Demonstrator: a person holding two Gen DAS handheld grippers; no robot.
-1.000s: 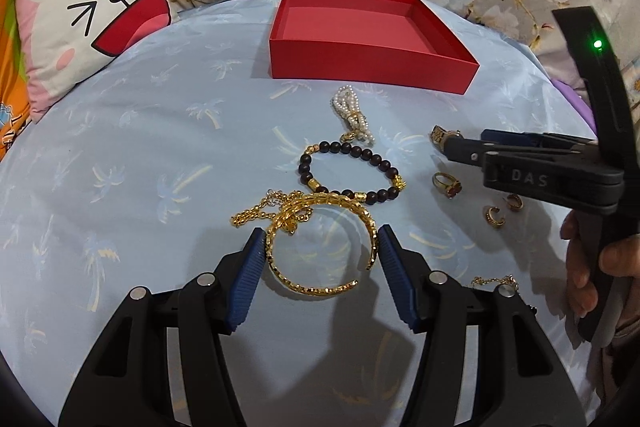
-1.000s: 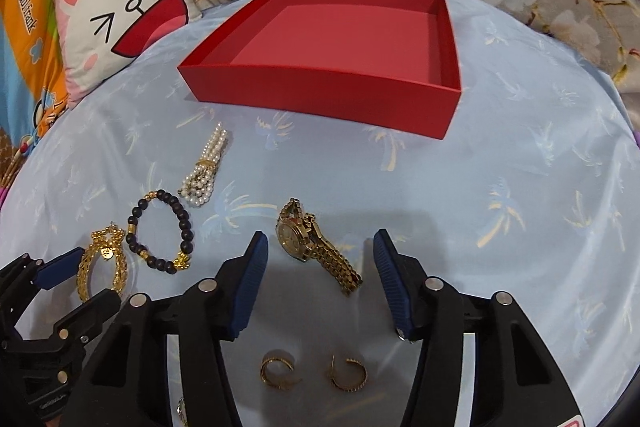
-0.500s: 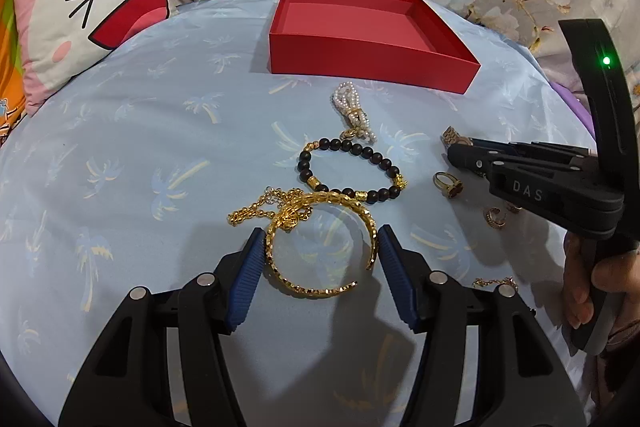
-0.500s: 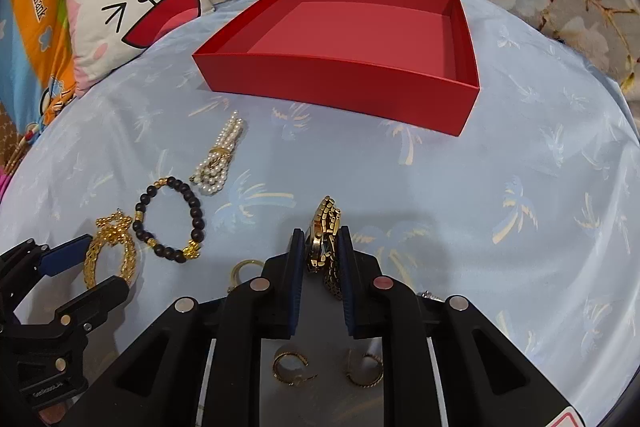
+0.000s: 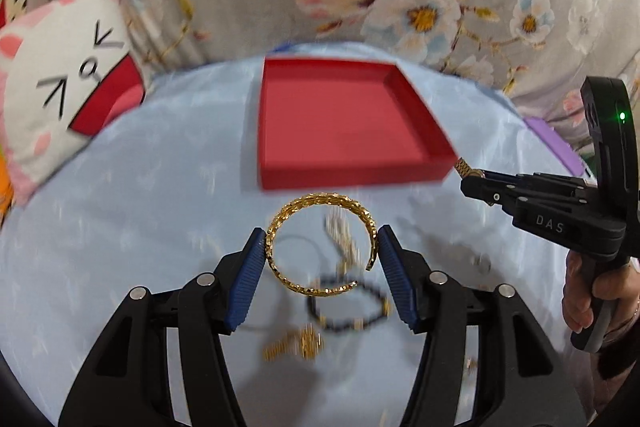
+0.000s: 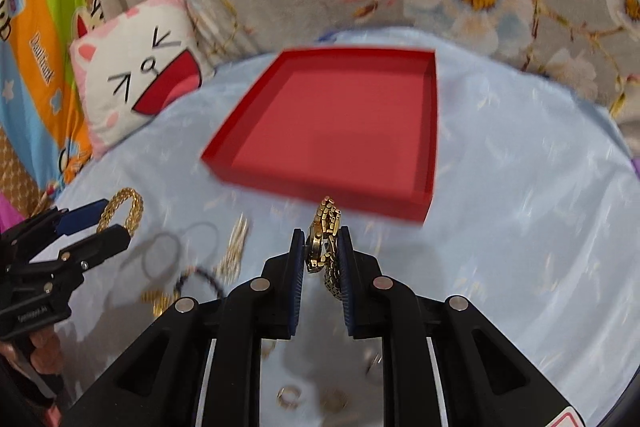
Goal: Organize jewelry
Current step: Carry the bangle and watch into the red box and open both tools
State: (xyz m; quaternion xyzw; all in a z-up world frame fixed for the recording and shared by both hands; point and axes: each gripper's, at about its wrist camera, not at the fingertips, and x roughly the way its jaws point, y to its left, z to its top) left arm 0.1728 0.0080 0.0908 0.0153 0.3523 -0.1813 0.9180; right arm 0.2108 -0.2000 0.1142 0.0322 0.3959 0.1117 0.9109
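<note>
Left wrist view: left gripper (image 5: 322, 253) fingers pinch the stiff, open gold bangle (image 5: 320, 243) across its width, lifted before the red tray (image 5: 352, 175). Right gripper (image 6: 323, 257) fingers clamp the limp, slippery gold watch (image 6: 325, 243), likely to sag.

Glossy gold metal bangle (image 5: 320, 247), matt red box (image 5: 344, 131), sheeny blue cloth (image 5: 160, 187).

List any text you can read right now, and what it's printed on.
"DAS": raised letters on the right gripper body, left wrist view.
Orange fabric lettering, right wrist view: too blurred to read.
Small print on the left gripper body, right wrist view: illegible.
Nothing else carries text.
</note>
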